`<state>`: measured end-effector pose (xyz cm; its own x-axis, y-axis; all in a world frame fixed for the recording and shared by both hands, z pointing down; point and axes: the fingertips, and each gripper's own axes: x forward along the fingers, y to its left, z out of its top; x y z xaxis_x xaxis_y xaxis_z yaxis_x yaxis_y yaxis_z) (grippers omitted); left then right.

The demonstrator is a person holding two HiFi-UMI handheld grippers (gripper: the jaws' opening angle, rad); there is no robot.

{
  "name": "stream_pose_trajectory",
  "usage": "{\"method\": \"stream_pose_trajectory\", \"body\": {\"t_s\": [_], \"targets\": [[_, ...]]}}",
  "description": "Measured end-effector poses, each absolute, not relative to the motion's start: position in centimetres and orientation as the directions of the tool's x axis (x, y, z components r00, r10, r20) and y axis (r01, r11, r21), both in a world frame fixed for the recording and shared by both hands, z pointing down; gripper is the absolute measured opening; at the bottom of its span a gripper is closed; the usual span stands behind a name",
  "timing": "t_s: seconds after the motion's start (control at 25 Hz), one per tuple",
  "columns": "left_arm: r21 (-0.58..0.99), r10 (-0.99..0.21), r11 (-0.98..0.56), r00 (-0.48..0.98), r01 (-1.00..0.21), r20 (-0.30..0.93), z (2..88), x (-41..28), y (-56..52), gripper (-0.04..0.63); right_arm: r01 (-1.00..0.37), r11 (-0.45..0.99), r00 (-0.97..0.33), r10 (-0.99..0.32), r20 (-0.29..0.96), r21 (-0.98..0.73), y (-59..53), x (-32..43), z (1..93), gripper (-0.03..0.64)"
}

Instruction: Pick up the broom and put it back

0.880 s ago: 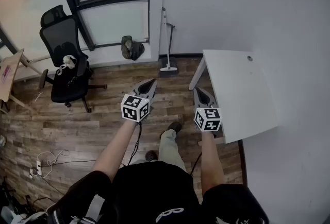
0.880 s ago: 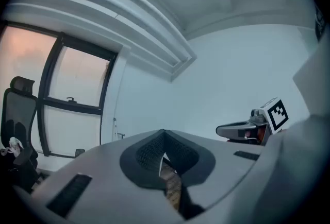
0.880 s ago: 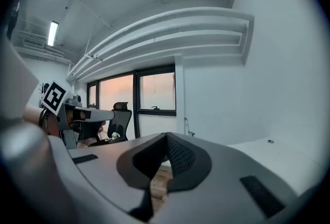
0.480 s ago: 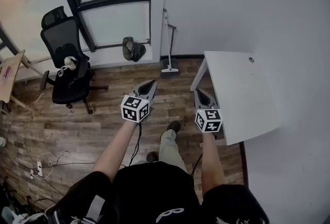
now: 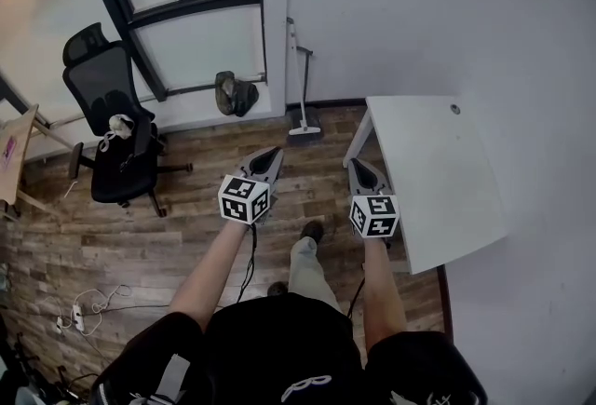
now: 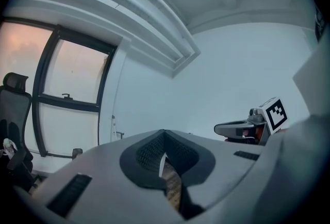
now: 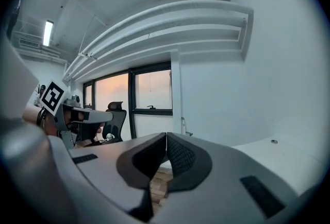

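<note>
Approach step: walk in toward 12 o'clock and open one gripper before it reaches the handle. Left gripper [image 5: 273,154] and right gripper [image 5: 357,163] are both closed tight and empty, over the floor [image 5: 140,217]. Broom [image 5: 300,77] stands against the far wall [image 5: 419,12] at 12 o'clock, just left of the white bench [image 5: 438,170].

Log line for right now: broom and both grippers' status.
phase: pre-grasp | broom: leaning on wall, untouched | left gripper: shut, empty | right gripper: shut, empty

Black short-sleeved top [image 5: 279,347], seemingly pale trousers [image 5: 304,265]; grey left hand-held gripper [image 5: 277,151] and right hand-held gripper [image 5: 355,163] carry black-and-white marker cubes [image 5: 245,197]
</note>
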<state>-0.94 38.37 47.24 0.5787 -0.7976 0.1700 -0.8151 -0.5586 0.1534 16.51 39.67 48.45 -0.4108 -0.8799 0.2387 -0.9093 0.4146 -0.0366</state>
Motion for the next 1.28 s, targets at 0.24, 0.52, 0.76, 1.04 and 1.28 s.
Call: {"method": "stream_pose_trajectory", "body": {"t_s": [0.24,0.52,0.76,1.04,1.28], "targets": [[0.151,-0.771,-0.590,0.609,-0.793,0.185,47.6,0.4,32.4,0.017,-0.926,0.375,-0.375,-0.891,0.255,-0.051,34.5,17.8,49.2,0.025],[0.158,-0.737,-0.626,0.646,-0.764,0.200,48.2,3.8,25.2,0.017,-0.937,0.344,-0.345,-0.894,0.287,-0.056,28.0,20.2,50.1,0.025],[0.154,-0.726,-0.636,0.654,-0.756,0.213,48.1,5.7,19.8,0.017,-0.942,0.329,-0.332,-0.895,0.299,-0.062,22.8,22.4,49.9,0.025],[0.149,-0.733,-0.628,0.645,-0.763,0.215,47.4,7.3,13.9,0.017,-0.940,0.334,-0.338,-0.891,0.302,-0.065,16.7,24.2,49.4,0.025],[0.141,-0.747,-0.609,0.625,-0.780,0.229,47.8,8.1,10.3,0.018,-0.935,0.348,-0.350,-0.885,0.307,-0.065,13.2,25.4,49.8,0.025]]}}
